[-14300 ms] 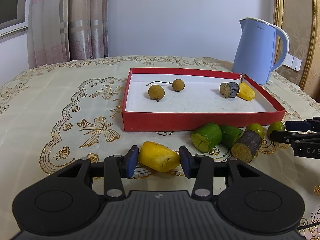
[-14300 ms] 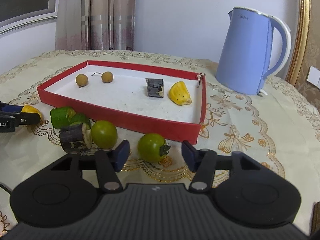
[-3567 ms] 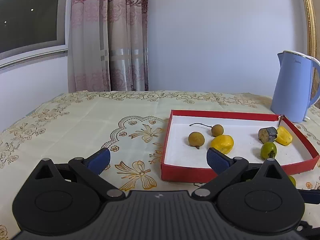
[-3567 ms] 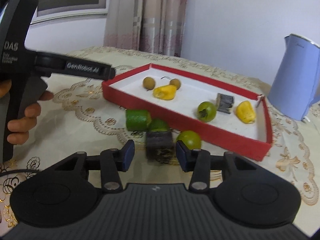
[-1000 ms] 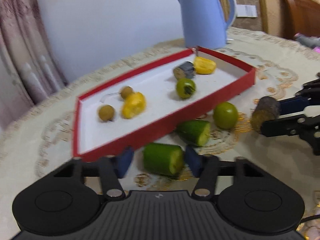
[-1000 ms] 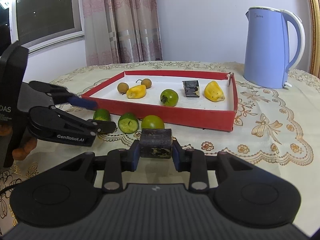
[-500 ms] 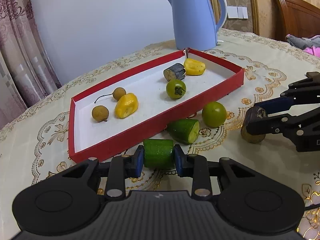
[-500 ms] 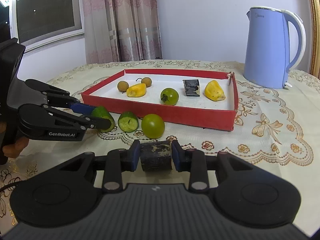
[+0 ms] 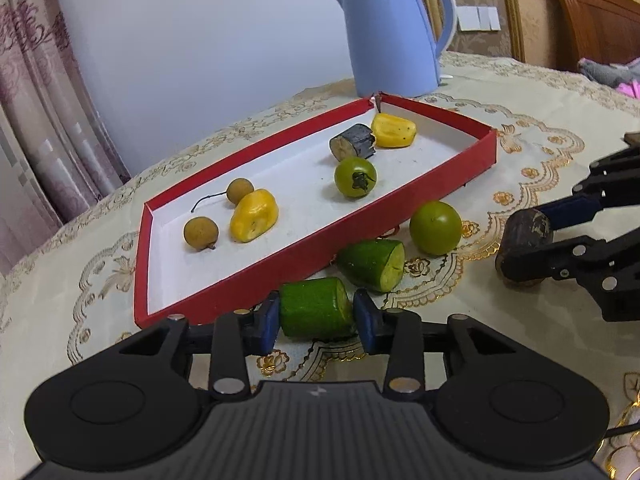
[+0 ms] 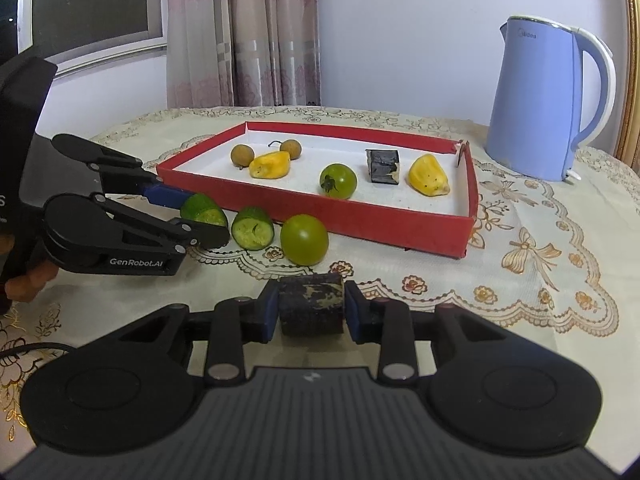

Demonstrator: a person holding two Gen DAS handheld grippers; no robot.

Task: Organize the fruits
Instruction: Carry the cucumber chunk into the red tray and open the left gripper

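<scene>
Now left gripper (image 9: 316, 317) jaws, just reopening slightly, flank the cucumber piece (image 9: 315, 313); right gripper (image 10: 311, 312) grips dark chunk (image 10: 311, 309).

"GenRobot.AI" on the left gripper (image 10: 200, 216), "Midea" on the blue kettle (image 10: 536, 108)

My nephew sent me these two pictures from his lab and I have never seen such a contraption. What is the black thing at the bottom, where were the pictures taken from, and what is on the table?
No robot here: a person holds a two-finger gripper in each hand, each with its own camera looking along the fingers.

The left camera shows the left gripper around a green cucumber chunk; its jaws have just been opening a little.

The right camera shows the right gripper shut on a dark chunk.

On the tablecloth sits a red tray holding two brown longans, two yellow pieces, a green tomato and another dark chunk. Outside lie a second cucumber piece and another green tomato. Behind stands a blue kettle.
</scene>
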